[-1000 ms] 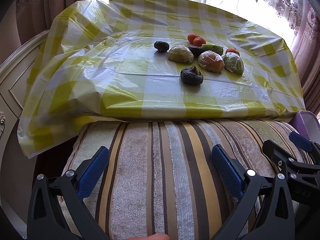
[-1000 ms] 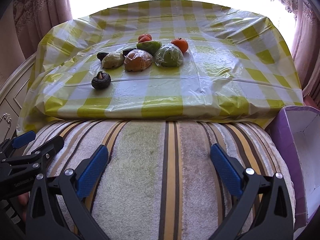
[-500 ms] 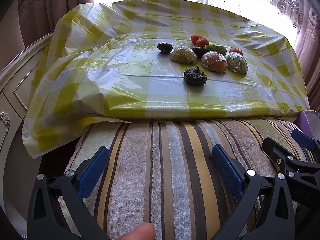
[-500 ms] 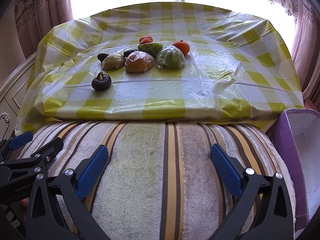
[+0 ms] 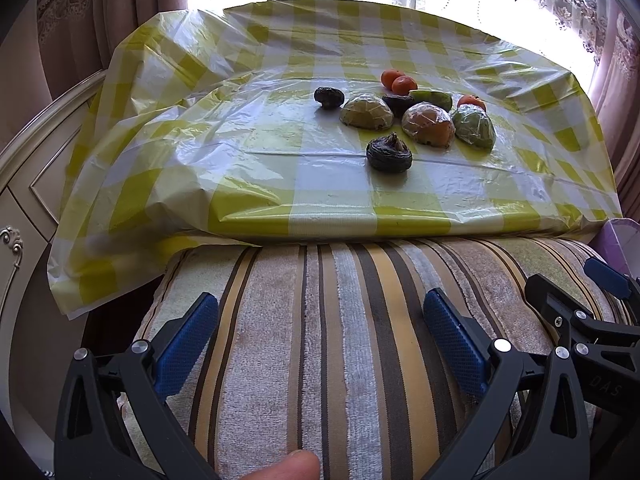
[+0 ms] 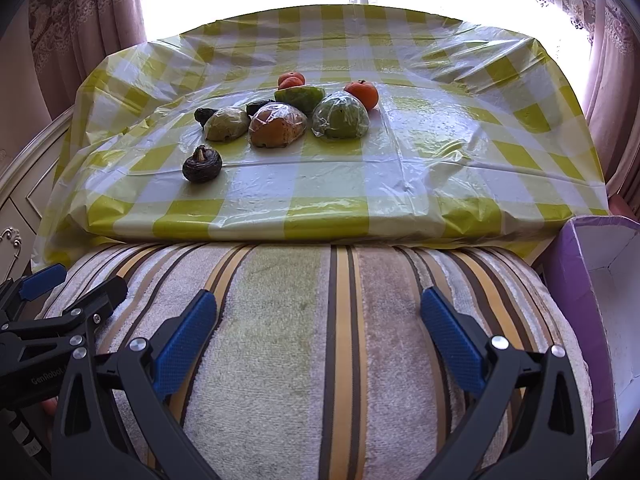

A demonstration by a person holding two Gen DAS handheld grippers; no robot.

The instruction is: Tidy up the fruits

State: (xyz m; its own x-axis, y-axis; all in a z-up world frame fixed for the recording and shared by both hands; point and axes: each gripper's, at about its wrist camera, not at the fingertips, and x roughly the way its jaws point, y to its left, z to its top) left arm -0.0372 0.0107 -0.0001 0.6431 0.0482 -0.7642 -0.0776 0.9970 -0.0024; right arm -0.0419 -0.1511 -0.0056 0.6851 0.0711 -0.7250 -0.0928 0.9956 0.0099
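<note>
Left wrist view: we are holding the left hand-held gripper (image 5: 320, 340) low over a striped cushion (image 5: 340, 320), jaws spread wide and gripping nothing; the fruits are sitting in one loose cluster on the counter under a yellow checked cloth (image 5: 200, 152), well apart from us; nearest is a dark stemmed fruit (image 5: 389, 154), alone in front; behind it three film-wrapped halves (image 5: 428, 124) are lying close together, with small orange fruits (image 5: 398, 82) at the back. The cushion is lying between us and the counter edge, so any reach is having to clear it.

Right wrist view: we are holding the right hand-held gripper (image 6: 318, 340) likewise, wide apart and empty; the left tool is showing at the lower left; a purple box (image 6: 580, 280) is standing open just right of the cushion, its visible part bare, probably a bin for sorting; whether this cluster is sorted or awaiting sorting, we cannot tell.
</note>
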